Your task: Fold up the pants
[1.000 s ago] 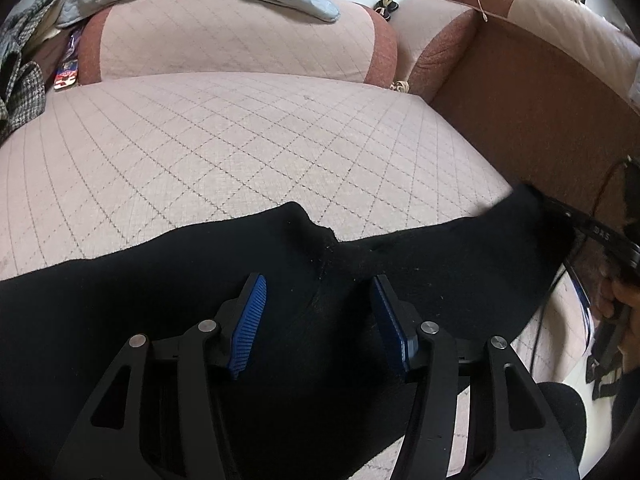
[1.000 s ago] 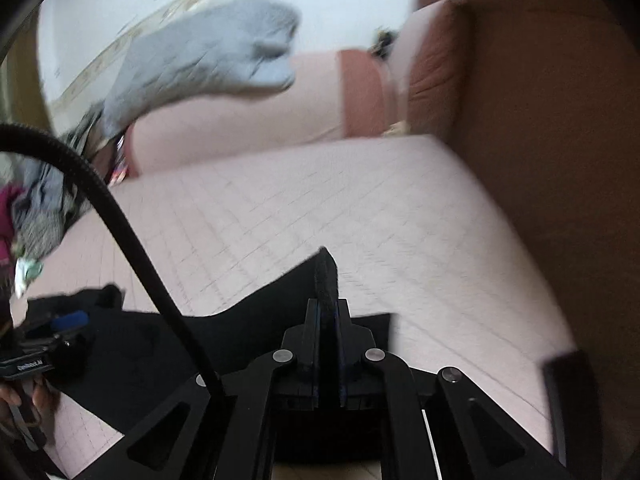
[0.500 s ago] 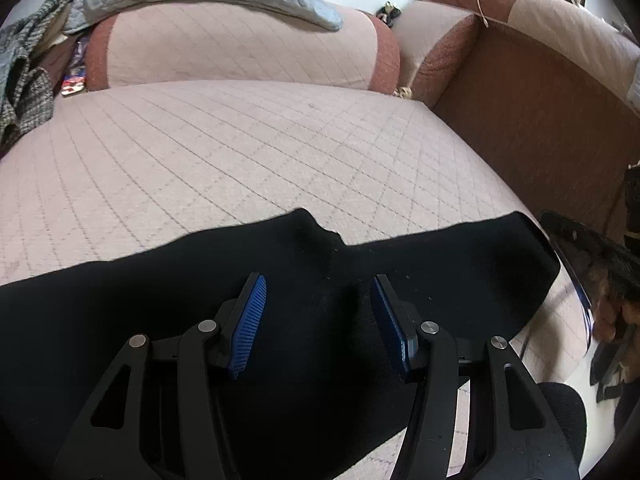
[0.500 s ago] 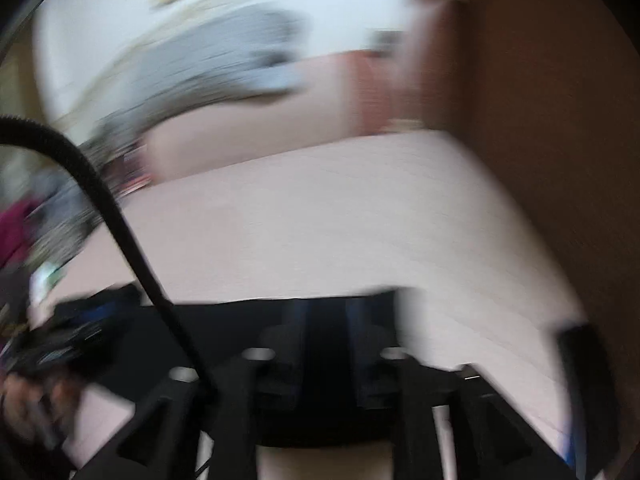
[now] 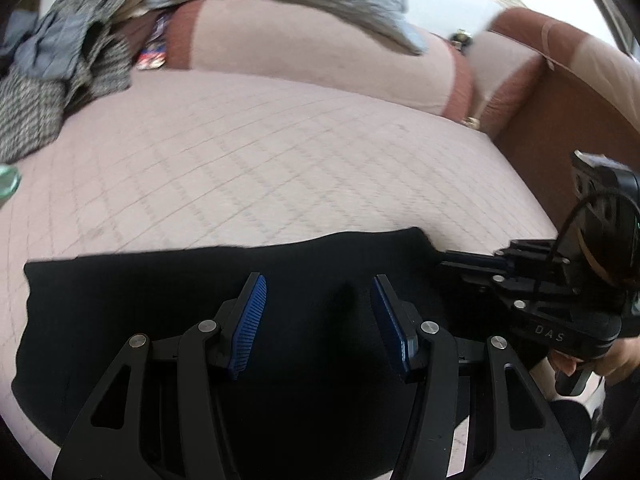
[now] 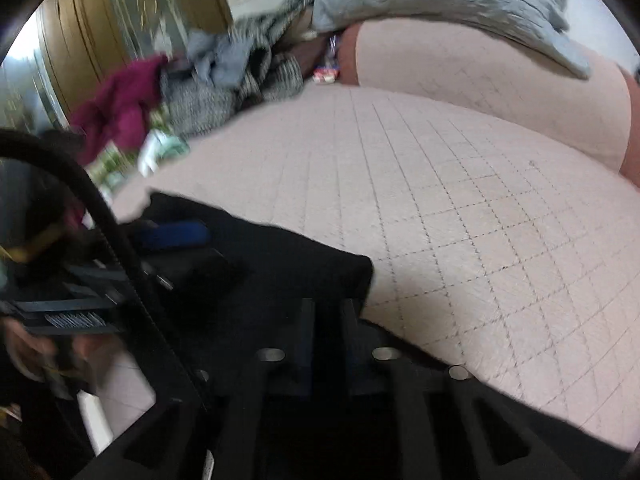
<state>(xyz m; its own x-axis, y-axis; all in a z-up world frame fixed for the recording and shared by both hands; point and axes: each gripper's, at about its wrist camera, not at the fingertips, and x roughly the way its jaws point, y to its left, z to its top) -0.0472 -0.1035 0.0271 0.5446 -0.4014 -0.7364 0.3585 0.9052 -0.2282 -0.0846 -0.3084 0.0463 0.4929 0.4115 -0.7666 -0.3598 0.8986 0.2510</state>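
My left gripper (image 5: 318, 320): fingers spread wide, empty, over black pants (image 5: 160, 300) lying lower frame on quilted sofa (image 5: 260, 160). My right gripper (image 6: 326, 320): fingers pressed together on pants edge.

Left hand-held gripper (image 5: 318, 322) agape, right (image 6: 326, 320) clamped.

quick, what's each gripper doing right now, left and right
Left gripper: jaws open above the black pants, holding nothing.
Right gripper: jaws nearly together, pinching the pants' edge.
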